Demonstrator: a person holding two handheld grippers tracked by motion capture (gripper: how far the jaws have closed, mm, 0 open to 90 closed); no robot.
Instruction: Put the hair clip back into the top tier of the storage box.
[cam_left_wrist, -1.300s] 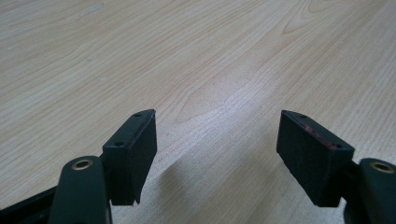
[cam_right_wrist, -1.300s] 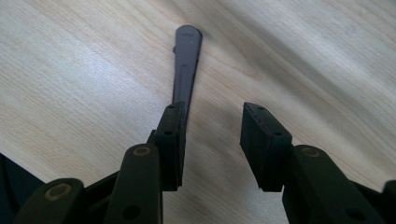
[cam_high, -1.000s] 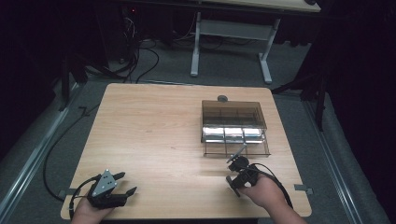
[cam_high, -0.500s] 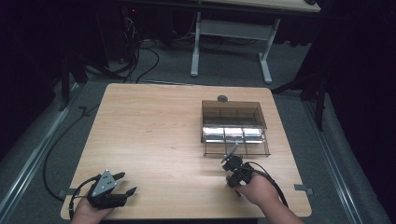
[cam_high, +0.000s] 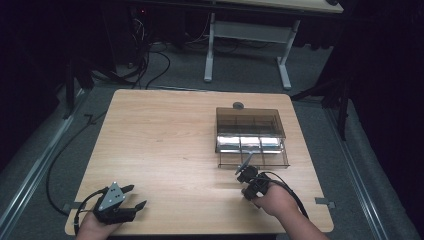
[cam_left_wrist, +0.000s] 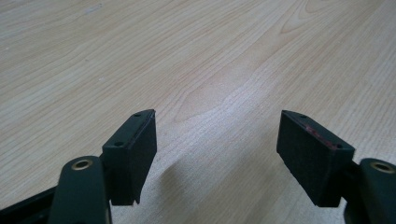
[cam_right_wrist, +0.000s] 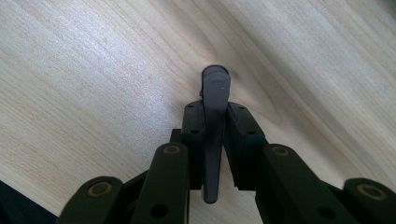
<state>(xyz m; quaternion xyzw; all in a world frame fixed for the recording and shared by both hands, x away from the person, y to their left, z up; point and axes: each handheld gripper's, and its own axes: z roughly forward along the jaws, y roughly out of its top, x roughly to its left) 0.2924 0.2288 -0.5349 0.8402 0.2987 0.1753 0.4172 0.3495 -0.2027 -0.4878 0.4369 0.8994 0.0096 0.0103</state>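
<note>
right claw (cam_right_wrist: 214, 135) has just been closing and now pinches a thin dark utensil handle (cam_right_wrist: 214, 100) above the table (cam_high: 165, 145), beside the clear box (cam_high: 250, 131). looks light, stiff, smooth; likely to pivot, so grip mid-handle. left claw (cam_left_wrist: 217, 140) gapes, holding nothing.

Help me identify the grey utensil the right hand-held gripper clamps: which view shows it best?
The right gripper view: the grey utensil stands close up between the pads. The high view shows it small, beside the organizer tray.
</note>
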